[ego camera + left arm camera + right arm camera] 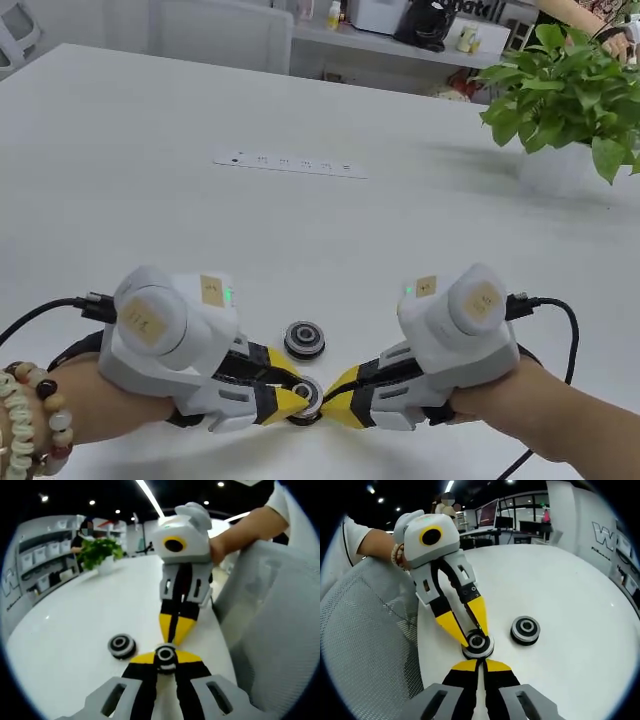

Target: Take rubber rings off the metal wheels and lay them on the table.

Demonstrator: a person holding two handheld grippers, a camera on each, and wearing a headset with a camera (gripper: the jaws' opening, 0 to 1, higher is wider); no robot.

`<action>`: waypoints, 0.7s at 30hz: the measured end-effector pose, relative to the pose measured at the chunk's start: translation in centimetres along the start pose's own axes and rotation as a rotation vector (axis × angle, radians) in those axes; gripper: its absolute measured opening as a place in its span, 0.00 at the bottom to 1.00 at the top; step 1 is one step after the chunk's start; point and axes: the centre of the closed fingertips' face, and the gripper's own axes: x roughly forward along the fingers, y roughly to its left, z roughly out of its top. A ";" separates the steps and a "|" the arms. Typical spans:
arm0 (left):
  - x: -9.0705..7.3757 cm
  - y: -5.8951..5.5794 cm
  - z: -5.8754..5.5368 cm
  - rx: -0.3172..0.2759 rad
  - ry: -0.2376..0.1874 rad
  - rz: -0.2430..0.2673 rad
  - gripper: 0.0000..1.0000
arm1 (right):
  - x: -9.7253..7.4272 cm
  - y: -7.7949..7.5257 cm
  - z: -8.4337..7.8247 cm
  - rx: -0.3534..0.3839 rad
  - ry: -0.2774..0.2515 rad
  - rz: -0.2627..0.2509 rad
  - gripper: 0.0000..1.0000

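Observation:
A small metal wheel with a black rubber ring [307, 394] [166, 655] [478, 644] lies near the table's front edge. My left gripper [298, 397] [166, 657] comes in from the left and is shut on it, one yellow finger on each side. Opposite it, my right gripper [330, 398] [481, 664] has its jaws shut together, tips against the wheel's rim; whether they pinch the ring I cannot tell. A second ringed wheel [304, 340] [122, 645] [525, 629] lies flat and free just beyond.
A white power strip [290, 163] lies mid-table. A potted plant [565, 100] stands at the far right. Black cables [565, 330] trail from both grippers. A mesh chair back [270, 630] [365, 630] is close to the table's near edge.

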 end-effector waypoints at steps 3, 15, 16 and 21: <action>0.0 0.0 0.0 -0.001 0.000 0.003 0.14 | -0.1 -0.2 -0.2 0.085 0.012 -0.017 0.00; -0.1 0.0 0.0 -0.002 0.001 0.007 0.14 | -0.7 -0.8 0.2 0.352 -0.057 -0.001 0.00; -0.1 0.0 0.0 -0.002 0.000 0.007 0.14 | -0.8 -0.9 0.2 0.363 -0.065 0.000 0.00; -0.1 0.1 0.0 -0.002 0.001 0.008 0.14 | -1.0 -0.8 0.9 0.413 -0.107 0.012 0.00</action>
